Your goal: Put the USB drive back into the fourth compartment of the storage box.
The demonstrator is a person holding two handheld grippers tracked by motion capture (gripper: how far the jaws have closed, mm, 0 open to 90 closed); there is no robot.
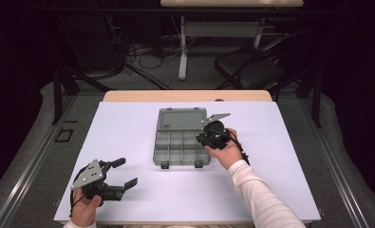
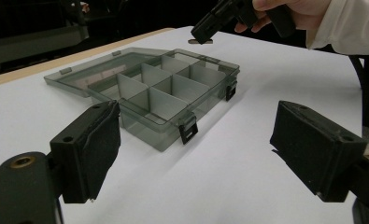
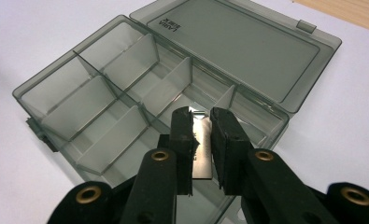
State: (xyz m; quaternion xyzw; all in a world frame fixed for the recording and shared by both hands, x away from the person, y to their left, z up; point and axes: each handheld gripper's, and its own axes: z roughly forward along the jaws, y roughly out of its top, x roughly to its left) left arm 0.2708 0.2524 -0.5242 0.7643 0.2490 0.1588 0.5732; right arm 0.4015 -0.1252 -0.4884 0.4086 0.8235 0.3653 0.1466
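Near the table's (image 1: 128, 209) left front edge, the left gripper (image 1: 126, 173) rests with jaws spread wide, nothing between them. Farther in, at the centre, an organiser box (image 1: 180, 142) lies with its lid open. At its right side, the right gripper (image 3: 202, 135) pinches a thin clear divider (image 3: 202, 158).

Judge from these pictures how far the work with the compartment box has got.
Done: the grey translucent plastic compartment box lies open, lid flat. In hand: the right hand-held gripper pinches a thin metal divider plate over its right end. Left: releasing the plate; the left hand-held gripper waits open.
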